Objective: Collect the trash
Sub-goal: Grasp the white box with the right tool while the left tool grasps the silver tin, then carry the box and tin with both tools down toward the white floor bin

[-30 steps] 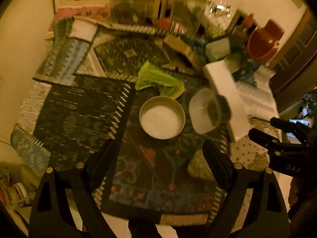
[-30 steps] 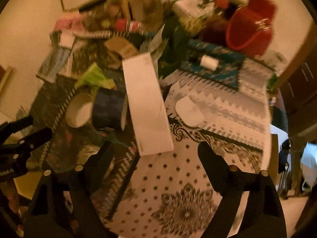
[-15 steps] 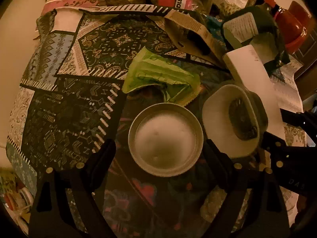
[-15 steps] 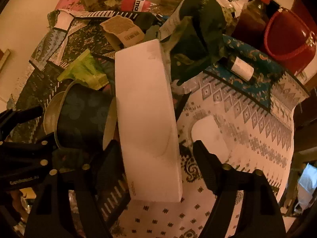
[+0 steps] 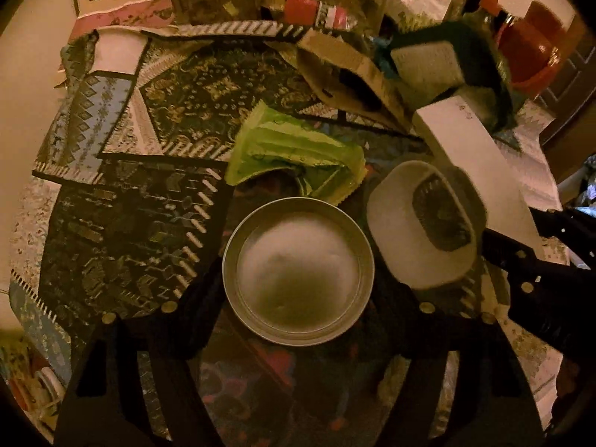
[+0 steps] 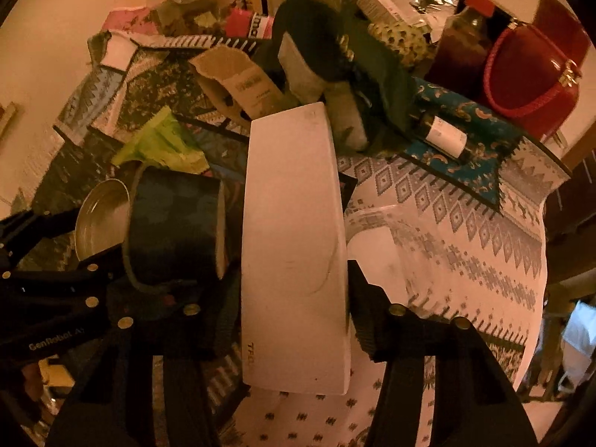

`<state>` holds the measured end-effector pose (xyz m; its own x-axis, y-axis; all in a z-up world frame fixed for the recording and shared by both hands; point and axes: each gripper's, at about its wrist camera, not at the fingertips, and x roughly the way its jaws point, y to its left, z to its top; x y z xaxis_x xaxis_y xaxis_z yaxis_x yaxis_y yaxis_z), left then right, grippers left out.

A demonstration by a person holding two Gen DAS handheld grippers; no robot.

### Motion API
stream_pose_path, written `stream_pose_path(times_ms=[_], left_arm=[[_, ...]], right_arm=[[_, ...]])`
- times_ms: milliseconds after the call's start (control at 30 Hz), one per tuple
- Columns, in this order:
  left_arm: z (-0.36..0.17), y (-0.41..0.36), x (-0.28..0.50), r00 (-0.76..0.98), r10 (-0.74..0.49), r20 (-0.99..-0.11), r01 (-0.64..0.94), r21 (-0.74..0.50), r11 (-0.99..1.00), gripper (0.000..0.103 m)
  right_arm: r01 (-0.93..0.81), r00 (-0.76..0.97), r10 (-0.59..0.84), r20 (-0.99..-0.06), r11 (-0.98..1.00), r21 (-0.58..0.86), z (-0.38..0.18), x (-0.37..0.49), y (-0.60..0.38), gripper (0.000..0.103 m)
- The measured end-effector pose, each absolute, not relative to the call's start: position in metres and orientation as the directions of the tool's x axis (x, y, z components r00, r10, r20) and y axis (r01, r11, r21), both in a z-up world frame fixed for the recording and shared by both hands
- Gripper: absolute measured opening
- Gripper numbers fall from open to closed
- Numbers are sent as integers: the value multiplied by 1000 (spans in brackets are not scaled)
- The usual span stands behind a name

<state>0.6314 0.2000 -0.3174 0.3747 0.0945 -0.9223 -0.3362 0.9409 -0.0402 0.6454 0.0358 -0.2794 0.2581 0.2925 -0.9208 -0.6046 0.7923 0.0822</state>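
The white box (image 6: 294, 246), a long flat carton, lies between the two fingers of the right tool (image 6: 294, 305), its long axis running straight away from the tool toward the clutter at the far side of the table (image 6: 465, 246). The right tool's jaws have just been closing and now stand against the carton's long sides near its near end, though a firm clamp cannot be confirmed. The left tool (image 5: 298, 298) has also just been closing; the round metal tin (image 5: 298, 270) sits between its fingers, which flank the rim without clearly pressing. Just left of the white box a dark patterned cup (image 6: 175, 223) lies tipped on its side, with a crumpled green wrapper (image 6: 164, 145) beyond it. The right hand is plainly nearer the carton. Readable print: "TFD" on the carton's near end, "GenRobot" on the left tool's body.
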Motion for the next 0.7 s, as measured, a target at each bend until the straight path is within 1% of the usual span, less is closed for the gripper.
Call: stream_pose_path(times_ms=[300, 500, 700], left_arm=[[-262, 215, 587, 491, 64, -869, -304, -102, 947, 74], [-216, 227, 548, 600, 15, -800, -213, -141, 967, 74], [-173, 231, 505, 692, -34, -722, -104, -145, 984, 74]], right_arm=[[-507, 351, 312, -883, 856, 101, -235, 611, 13, 50], [-377, 478, 302, -825, 919, 118, -192, 570, -1, 50], [-276, 583, 284, -761, 950, 144, -153, 520, -19, 50]])
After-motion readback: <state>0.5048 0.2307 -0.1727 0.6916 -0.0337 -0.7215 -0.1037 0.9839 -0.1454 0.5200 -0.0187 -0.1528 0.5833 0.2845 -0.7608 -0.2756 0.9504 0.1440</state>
